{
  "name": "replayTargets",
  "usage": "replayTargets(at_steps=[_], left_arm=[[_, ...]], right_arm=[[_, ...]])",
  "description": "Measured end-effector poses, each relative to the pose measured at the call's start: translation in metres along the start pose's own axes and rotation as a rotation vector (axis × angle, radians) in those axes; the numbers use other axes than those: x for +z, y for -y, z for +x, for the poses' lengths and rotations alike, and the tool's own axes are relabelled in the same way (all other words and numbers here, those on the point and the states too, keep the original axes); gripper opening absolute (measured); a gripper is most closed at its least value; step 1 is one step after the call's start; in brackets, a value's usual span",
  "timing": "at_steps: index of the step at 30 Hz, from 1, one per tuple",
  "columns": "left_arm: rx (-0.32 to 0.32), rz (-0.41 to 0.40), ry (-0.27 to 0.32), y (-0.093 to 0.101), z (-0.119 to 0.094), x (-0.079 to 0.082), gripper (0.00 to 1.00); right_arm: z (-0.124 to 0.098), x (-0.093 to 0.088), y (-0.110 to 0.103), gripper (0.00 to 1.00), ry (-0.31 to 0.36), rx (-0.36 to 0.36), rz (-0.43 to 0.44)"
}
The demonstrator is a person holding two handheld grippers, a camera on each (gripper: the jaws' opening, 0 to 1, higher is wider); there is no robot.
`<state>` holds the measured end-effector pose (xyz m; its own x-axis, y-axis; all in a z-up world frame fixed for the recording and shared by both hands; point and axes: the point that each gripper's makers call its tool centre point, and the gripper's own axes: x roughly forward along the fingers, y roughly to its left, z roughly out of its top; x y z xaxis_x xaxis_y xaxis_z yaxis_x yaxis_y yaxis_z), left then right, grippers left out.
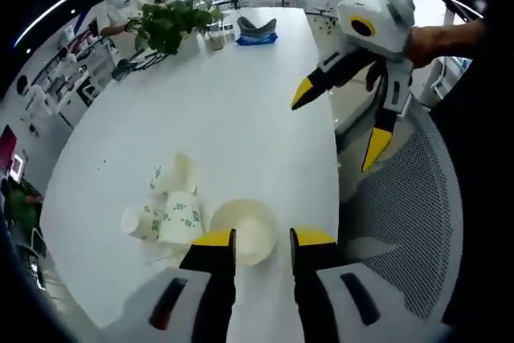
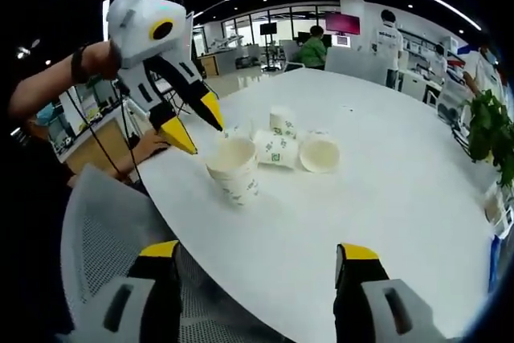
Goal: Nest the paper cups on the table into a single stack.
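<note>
Several white paper cups with green print sit near the edge of the white table [image 1: 233, 102]. One cup [image 1: 243, 229] [image 2: 234, 168] stands upright with its mouth up. Just ahead of it are two cups lying on their sides [image 2: 277, 152] [image 2: 320, 153], and another cup [image 2: 282, 120] stands behind them. My left gripper [image 1: 263, 238] [image 2: 195, 124] hovers just above the near rim of the upright cup, jaws a little apart, holding nothing. My right gripper [image 2: 257, 253] [image 1: 337, 122] hangs off the table's edge over the chair, wide open and empty.
A grey mesh chair [image 1: 401, 198] [image 2: 104, 222] stands against the table's edge beneath the grippers. A potted plant [image 1: 169, 22] [image 2: 490, 130] and a blue item [image 1: 257, 36] sit at the far end. People stand and sit at desks beyond the table.
</note>
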<state>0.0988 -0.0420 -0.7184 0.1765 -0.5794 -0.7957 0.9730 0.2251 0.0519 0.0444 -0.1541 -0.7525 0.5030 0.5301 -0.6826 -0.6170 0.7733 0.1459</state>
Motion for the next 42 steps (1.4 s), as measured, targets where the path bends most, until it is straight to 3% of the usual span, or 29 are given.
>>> replayTargets(at_steps=[2,11,13,16,22,27,39,42], left_arm=[[0.037,-0.008,0.023,-0.005,-0.004,-0.001,0.28],[0.168,-0.274,0.213,-0.025,-0.028,-0.014,0.42],[0.183,-0.299,0.23,-0.024,-0.031,-0.016,0.44],[0.212,-0.327,0.238,-0.028,-0.037,-0.024,0.45],[0.256,-0.34,0.252,-0.03,-0.042,-0.034,0.53],[0.281,-0.379,0.279,-0.028,-0.044,-0.037,0.54],[0.34,-0.462,0.281,-0.021,-0.039,-0.062,0.53],[0.348,-0.471,0.275,-0.016,-0.039,-0.066,0.53]], right_arm=[[0.001,0.004,-0.001,0.78,0.022,0.014,0.031],[0.0,0.017,0.0,0.76,0.047,0.022,0.066],[0.002,0.021,0.004,0.76,0.06,0.02,0.087],[0.005,0.028,0.015,0.75,0.076,0.022,0.111],[0.008,0.032,0.017,0.71,0.091,0.025,0.139],[0.009,0.031,0.018,0.7,0.09,0.037,0.165],[0.019,0.047,0.038,0.68,0.113,0.045,0.208],[0.024,0.055,0.045,0.68,0.141,0.06,0.267]])
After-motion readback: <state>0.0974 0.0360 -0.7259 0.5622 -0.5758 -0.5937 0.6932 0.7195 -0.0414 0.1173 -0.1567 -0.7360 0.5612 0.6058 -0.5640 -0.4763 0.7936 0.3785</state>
